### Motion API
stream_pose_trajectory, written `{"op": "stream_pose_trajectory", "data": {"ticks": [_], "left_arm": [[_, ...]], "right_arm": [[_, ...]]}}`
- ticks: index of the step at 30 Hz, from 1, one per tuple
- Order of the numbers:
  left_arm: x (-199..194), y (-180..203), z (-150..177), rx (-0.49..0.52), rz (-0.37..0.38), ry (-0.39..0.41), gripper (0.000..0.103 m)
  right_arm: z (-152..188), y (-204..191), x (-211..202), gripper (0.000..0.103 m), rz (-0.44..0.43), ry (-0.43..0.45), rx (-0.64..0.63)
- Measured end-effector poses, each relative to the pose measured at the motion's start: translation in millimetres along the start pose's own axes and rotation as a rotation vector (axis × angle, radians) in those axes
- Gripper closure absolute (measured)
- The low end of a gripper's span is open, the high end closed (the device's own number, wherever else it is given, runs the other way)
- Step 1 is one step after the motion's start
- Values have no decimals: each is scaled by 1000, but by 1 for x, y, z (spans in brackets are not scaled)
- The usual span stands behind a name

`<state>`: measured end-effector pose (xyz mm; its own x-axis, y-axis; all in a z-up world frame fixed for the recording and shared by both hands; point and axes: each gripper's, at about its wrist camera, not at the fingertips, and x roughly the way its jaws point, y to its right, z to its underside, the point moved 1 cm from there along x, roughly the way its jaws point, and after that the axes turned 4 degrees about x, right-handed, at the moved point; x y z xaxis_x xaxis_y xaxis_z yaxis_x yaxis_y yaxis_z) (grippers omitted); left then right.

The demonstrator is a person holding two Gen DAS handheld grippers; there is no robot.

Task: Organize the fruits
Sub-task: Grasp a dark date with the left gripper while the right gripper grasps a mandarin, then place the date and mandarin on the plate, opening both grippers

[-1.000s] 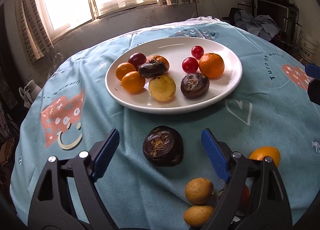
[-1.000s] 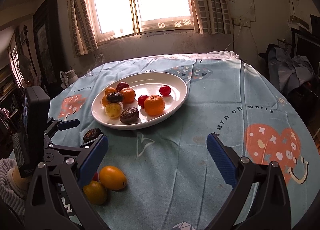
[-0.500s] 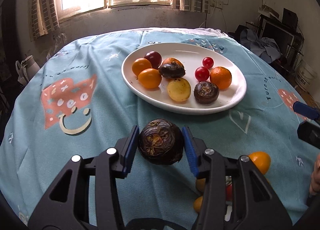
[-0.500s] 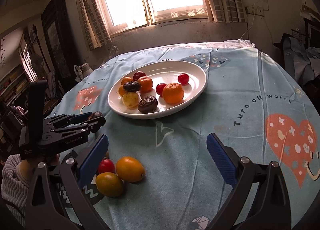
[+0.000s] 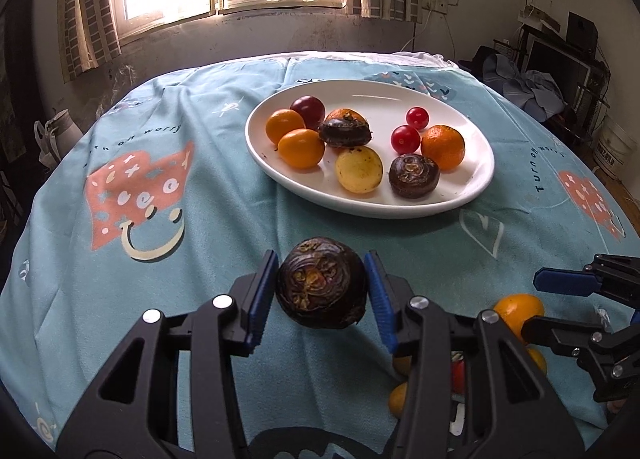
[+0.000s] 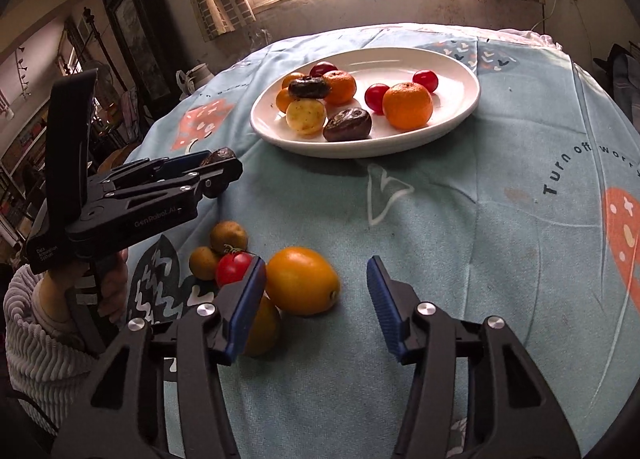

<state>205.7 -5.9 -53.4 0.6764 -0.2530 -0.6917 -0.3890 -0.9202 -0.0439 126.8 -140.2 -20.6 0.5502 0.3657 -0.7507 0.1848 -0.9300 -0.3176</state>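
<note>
i'm working through the gathering step: the left tongs (image 5: 322, 293) are clenched on the dark water chestnut (image 5: 321, 288), both blue pads pressed against its sides, and it looks lifted just clear of the blue cloth on the counter (image 5: 224, 195). the white plate (image 5: 482, 183) is sitting beyond it, already carrying oranges, two small red tomatoes, a yellow fruit and two more dark chestnuts, so i'm judging the task as well along but not finished.

the right tongs (image 6: 316, 301) have just been closing, but they are not gripping anything yet: the orange kumquat (image 6: 302, 280) is lying between the pads, touching or nearly touching the left pad, with a clear gap to the right pad. a cherry tomato (image 6: 234, 268), two brownish fruits (image 6: 229, 237) and another yellow-orange fruit (image 6: 262, 325) are clustered just beside it, the last one partly hidden behind the left pad.

next, i'm thinking the left side needs a carry forward to a bare patch of the plate, probably the near rim, and a gentle release so the chestnut isn't rolling into the others. the right side needs centring on the kumquat before squeezing; otherwise the left pad may be nudging the tomato or pushing the fruit sideways.
</note>
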Motion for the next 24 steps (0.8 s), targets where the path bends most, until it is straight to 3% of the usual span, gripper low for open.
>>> {"op": "stream_pose_trajectory", "data": {"ticks": [4, 6, 13, 18, 24], "left_arm": [[4, 6, 2, 24, -3, -16, 58], [7, 9, 4, 38, -4, -25, 57], [7, 11, 4, 48, -2, -30, 57], [4, 11, 4, 47, -15, -14, 57], [-15, 11, -3, 23, -33, 59, 57]], "right_arm": [[1, 2, 2, 53, -13, -7, 11], [1, 3, 4, 59, -31, -15, 21], [1, 3, 3, 62, -44, -7, 31], [-2, 3, -12, 63, 11, 77, 15], [-13, 19, -38, 63, 52, 204, 69]]}}
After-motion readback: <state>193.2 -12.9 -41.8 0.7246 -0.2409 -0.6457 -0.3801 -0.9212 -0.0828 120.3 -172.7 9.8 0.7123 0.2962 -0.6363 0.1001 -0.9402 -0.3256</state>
